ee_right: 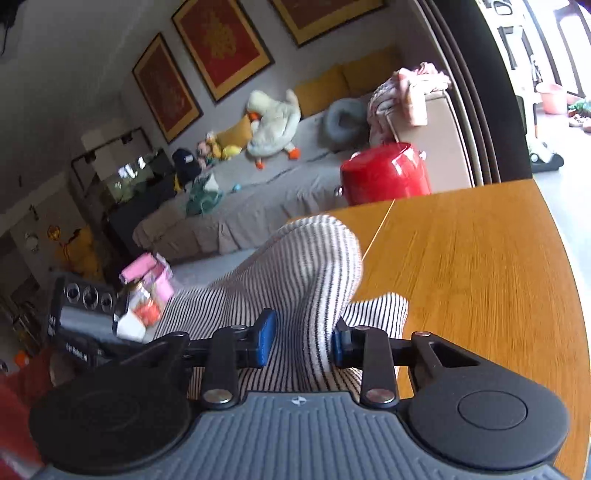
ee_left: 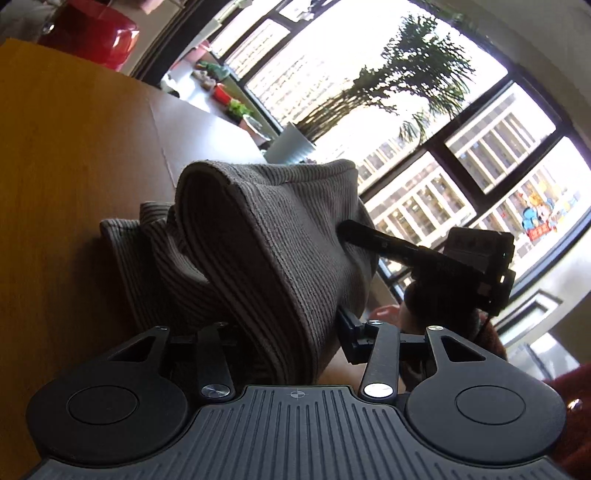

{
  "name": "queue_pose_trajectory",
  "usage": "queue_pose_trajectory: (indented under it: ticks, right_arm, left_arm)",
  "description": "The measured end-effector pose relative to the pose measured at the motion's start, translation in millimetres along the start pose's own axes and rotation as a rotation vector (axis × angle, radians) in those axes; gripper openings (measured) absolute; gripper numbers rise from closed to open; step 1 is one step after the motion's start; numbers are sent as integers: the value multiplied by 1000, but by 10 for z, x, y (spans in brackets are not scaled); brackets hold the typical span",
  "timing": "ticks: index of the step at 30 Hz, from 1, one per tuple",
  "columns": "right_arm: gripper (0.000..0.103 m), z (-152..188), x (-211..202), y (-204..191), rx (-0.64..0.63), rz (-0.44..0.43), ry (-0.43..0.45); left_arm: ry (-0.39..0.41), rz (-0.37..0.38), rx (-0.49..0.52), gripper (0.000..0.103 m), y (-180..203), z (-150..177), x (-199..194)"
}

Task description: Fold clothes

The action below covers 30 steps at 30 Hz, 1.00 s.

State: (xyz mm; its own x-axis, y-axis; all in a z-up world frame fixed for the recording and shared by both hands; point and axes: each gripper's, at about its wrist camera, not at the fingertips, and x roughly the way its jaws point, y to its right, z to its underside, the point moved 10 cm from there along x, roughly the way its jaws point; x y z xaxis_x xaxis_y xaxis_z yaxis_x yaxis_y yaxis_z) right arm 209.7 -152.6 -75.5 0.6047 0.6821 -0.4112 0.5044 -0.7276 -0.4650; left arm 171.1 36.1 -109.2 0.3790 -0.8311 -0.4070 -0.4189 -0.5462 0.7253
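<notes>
- Left view: beyond my left tongs (ee_left: 291, 328) stand a window (ee_left: 461, 155), a potted plant (ee_left: 291, 144) and a red pot (ee_left: 92, 33) far left at the table (ee_left: 74, 184) edge.
- The shirt (ee_left: 258, 236) bunches between my fingers and hides their tips, so I cannot tell how wide they stand; it rises away from me in a tall fold.
- My right tongs (ee_left: 354, 230) bite the shirt's right side ahead.
- Right view: my right tongs (ee_right: 303, 339) are closed on the shirt (ee_right: 295, 273), blue pads (ee_right: 266, 338) pressing its stripes.
- The fold runs forward and left; bare table lies right.
- Ahead sit the red pot (ee_right: 384, 173) and a sofa (ee_right: 266, 184); my left tongs (ee_right: 85, 317) show at left, partly cut off.
</notes>
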Motion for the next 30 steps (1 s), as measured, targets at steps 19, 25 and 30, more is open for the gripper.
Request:
queue_pose_trajectory:
  ticks: [19,25,30]
  right_arm:
    - [39,159,579,334,5,145,-68]
    - [48,81,111,181,-11,190,-1]
    - [66,325,-289,124,151,110,-37]
  left_arm:
    - [203,-287,557,55,582,-651,-238]
    - [45,-524,621,53,-104,-736,251]
    - [52,-495,565,56,-312,-683,246]
